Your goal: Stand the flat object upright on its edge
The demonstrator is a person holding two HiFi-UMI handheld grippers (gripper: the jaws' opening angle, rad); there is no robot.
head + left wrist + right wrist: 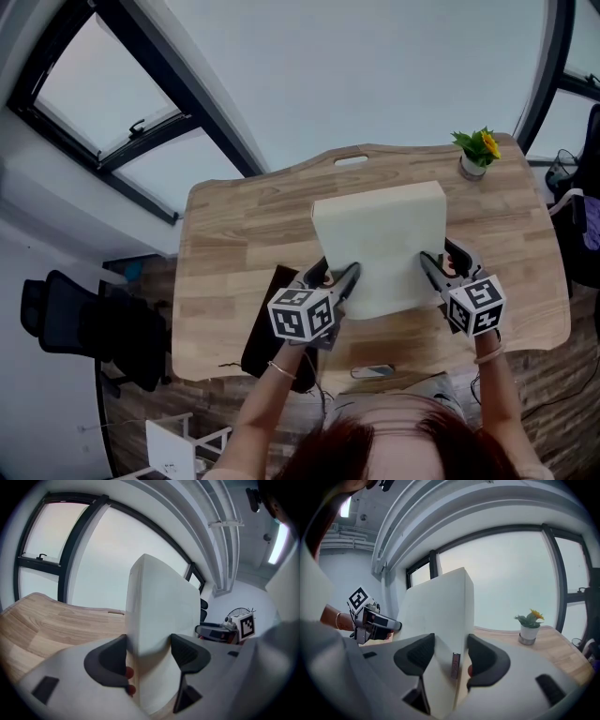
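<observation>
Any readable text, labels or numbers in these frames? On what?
None readable.
Label strip on slab edge: too blurred to read.
Left gripper cube, right gripper cube: square markers only, no letters.

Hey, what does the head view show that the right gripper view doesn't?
Only the head view: the black chair and the handle slot in the table. Only the right gripper view: a ceiling light and a small label on the edge of the slab. Both: the slab gripped by the left tongs and right tongs, the plant, the table.
</observation>
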